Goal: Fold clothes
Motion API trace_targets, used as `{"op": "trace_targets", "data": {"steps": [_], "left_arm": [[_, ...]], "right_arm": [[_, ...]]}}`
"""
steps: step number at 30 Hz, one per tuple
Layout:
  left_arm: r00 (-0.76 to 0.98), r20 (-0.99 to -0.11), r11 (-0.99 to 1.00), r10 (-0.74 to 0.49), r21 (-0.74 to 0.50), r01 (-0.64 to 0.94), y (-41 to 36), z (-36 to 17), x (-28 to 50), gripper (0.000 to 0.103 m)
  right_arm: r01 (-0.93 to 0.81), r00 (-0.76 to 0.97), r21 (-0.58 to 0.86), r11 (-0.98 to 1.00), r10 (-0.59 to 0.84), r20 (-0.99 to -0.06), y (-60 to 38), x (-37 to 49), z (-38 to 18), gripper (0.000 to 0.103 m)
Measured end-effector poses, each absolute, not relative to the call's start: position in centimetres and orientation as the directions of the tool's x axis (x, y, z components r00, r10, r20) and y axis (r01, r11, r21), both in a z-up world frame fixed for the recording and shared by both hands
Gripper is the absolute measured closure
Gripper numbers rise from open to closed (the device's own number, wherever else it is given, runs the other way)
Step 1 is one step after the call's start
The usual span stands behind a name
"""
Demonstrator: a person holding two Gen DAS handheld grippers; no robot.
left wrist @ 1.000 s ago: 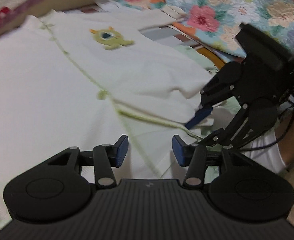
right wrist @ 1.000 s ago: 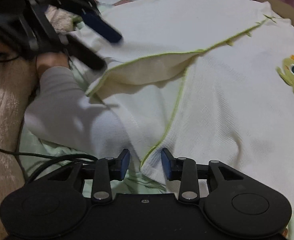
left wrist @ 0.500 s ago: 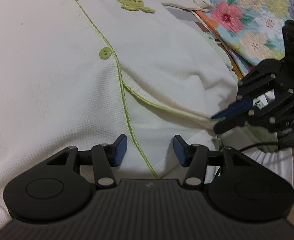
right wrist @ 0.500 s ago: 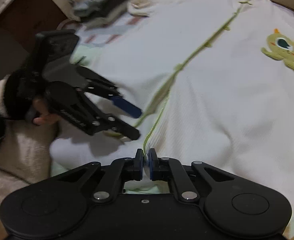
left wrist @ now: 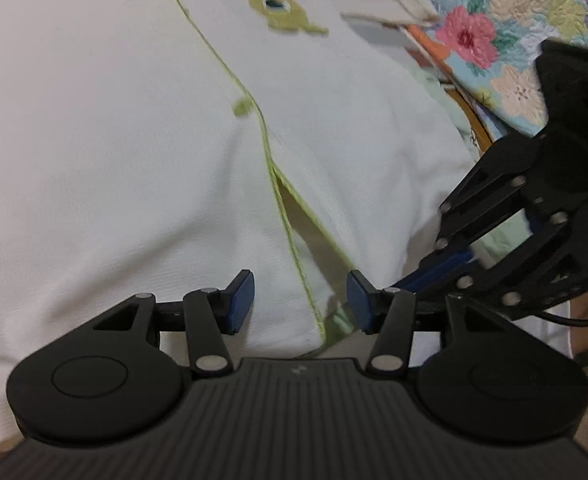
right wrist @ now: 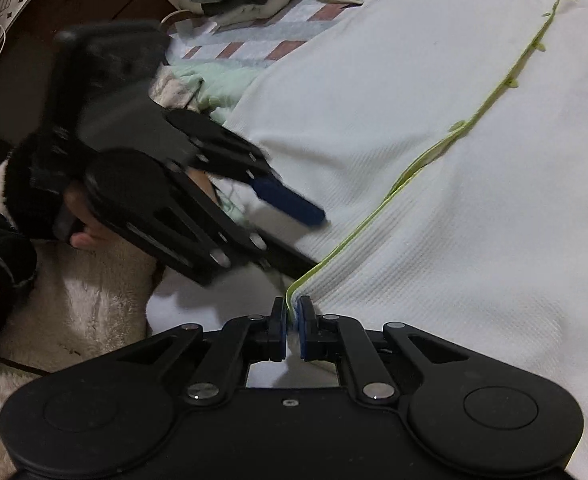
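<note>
Right tongs (right wrist: 293, 322) pinched closed, left tongs (left wrist: 300, 300) half open, both angled downward, side by side

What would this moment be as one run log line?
task: fold clothes | right gripper: shut on green-trimmed hem of white waffle-knit shirt | left gripper: open over hem, not gripping | stage: securing bottom corners

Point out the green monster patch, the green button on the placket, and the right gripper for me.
Green monster patch (left wrist: 279, 9): left wrist view, on its eye.
Round green button (left wrist: 241, 107): left wrist view, on its face.
Right gripper (right wrist: 293, 322): right wrist view, between fingertips shut on the white shirt's (right wrist: 474, 240) hem.
</note>
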State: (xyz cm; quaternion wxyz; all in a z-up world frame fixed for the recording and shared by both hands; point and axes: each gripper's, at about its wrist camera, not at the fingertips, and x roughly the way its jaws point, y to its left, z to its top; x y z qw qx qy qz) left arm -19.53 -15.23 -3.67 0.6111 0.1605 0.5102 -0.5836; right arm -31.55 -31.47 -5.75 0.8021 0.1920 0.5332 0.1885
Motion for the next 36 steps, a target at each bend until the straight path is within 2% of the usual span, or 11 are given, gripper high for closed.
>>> {"op": "trace_targets", "data": {"steps": [5, 14, 17, 18, 20, 22, 26, 29, 31, 33, 36], "left_arm": [[-0.179, -0.727, 0.237, -0.663, -0.431, 0.870, -16.0, -2.3, -19.1, 0.050], [-0.281, -0.822, 0.335, -0.496, -0.480, 0.811, -20.7, -7.9, -17.6, 0.050], [-0.292, -0.832, 0.335, -0.472, -0.476, 0.813, -19.5, -8.1, -17.8, 0.051], [-0.291, -0.832, 0.345, -0.473, -0.479, 0.808, -18.9, -8.0, -17.7, 0.050], [-0.290, -0.819, 0.391, -0.495, -0.508, 0.767, -17.5, -7.5, -16.5, 0.050], [-0.269, -0.790, 0.422, -0.551, -0.542, 0.726, -15.9, -6.3, -14.7, 0.050], [-0.114, -0.762, 0.449, -0.638, -0.488, 0.749, -12.7, -2.2, -10.0, 0.044], [0.026, -0.742, 0.491, -0.670, -0.416, 0.765, -10.4, 0.7, -6.2, 0.039], [0.116, -0.734, 0.541, -0.669, -0.374, 0.753, -8.9, 1.8, -3.8, 0.036], [0.175, -0.722, 0.587, -0.669, -0.369, 0.721, -7.3, 2.6, -1.5, 0.036], [0.258, -0.692, 0.637, -0.674, -0.368, 0.677, -5.0, 3.9, 0.9, 0.036]], "right_arm": [[-0.084, 0.351, 0.531, 0.843, 0.524, -0.776, -30.8, -30.8, -6.8, 0.095], [-0.355, 0.350, 0.571, 0.740, 0.672, -0.653, -29.3, -32.5, -4.0, 0.088], [-0.349, 0.356, 0.524, 0.777, 0.627, -0.693, -29.1, -31.8, -3.6, 0.075], [-0.332, 0.381, 0.520, 0.787, 0.616, -0.689, -29.6, -31.5, -3.5, 0.083], [-0.300, 0.376, 0.587, 0.752, 0.658, -0.652, -30.9, -30.4, -3.5, 0.085], [-0.288, 0.421, 0.596, 0.749, 0.658, -0.624, -31.3, -30.0, -2.7, 0.078], [-0.197, 0.599, 0.545, 0.815, 0.540, -0.591, -32.1, -29.4, -0.4, 0.066], [-0.031, 0.667, 0.439, 0.898, 0.345, -0.660, -31.4, -28.7, 1.0, 0.063], [-0.091, 0.648, 0.343, 0.935, 0.317, -0.692, -29.3, -28.9, 2.5, 0.074], [-0.077, 0.656, 0.246, 0.966, 0.235, -0.717, -28.4, -28.6, 4.6, 0.064], [-0.108, 0.667, 0.177, 0.978, 0.203, -0.717, -25.9, -27.8, 6.9, 0.058]]}}
